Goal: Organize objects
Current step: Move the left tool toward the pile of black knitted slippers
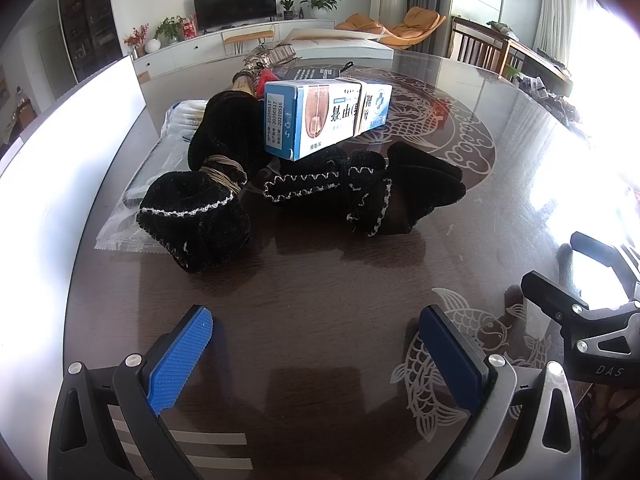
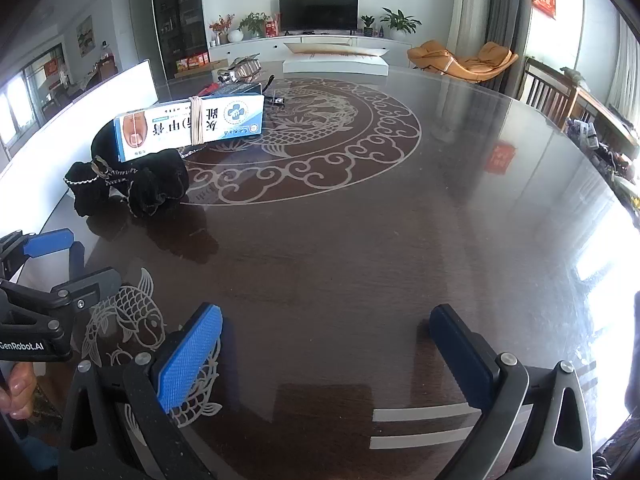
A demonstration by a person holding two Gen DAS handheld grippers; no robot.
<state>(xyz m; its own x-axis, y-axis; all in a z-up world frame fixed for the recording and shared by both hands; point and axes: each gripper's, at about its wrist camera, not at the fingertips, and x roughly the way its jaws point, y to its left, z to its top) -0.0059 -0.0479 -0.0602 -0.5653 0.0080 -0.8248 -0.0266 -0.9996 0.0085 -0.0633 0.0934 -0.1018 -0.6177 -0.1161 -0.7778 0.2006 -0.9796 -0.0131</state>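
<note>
From the left wrist view, my left tool (image 1: 316, 354) stood with its jaws wide apart and empty, tilted down at the counter (image 1: 320, 280). The pouches (image 1: 280, 196) lay straight ahead toward the far-left edge, the box (image 1: 326, 118) propped on them, long axis crosswise.

From the right wrist view, my right tool (image 2: 326, 354) was equally apart and empty; the box (image 2: 190, 128) sat well off to its left, so the left one was nearer.

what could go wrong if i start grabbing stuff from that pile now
1. The blue and white box rests tilted on the black velvet pouches; pulling a pouch first could tip it onto the table.
2. The pouches lie close together, so the open left gripper might catch two at once.
3. The clear plastic packet is partly under a pouch and could drag along.
</note>
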